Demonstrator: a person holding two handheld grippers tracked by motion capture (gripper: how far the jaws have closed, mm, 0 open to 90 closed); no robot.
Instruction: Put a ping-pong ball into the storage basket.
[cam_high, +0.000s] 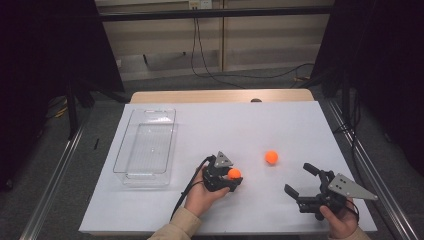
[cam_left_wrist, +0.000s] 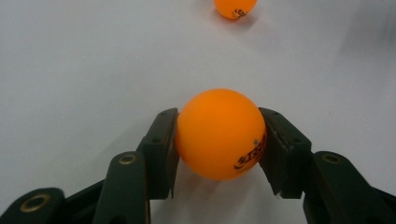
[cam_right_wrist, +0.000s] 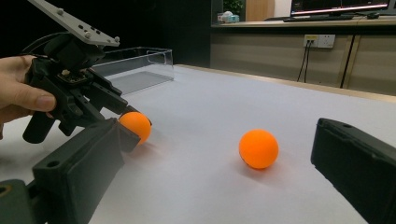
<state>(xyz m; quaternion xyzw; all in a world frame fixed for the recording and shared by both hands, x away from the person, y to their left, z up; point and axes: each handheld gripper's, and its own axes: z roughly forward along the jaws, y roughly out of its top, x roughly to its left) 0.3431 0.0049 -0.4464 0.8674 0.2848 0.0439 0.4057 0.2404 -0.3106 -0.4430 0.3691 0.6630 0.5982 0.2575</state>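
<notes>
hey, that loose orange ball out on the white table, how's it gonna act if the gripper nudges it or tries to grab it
The loose orange ball is a smooth sphere resting free on the flat white table, so a nudge would probably send it rolling. It looks like a printed table-tennis ball, so likely very light and hollow. The open right gripper should close squarely, as off-centre jaws may squirt it out.

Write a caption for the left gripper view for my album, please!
The left gripper squeezes an orange ball on the white table, another ball beyond.
</notes>
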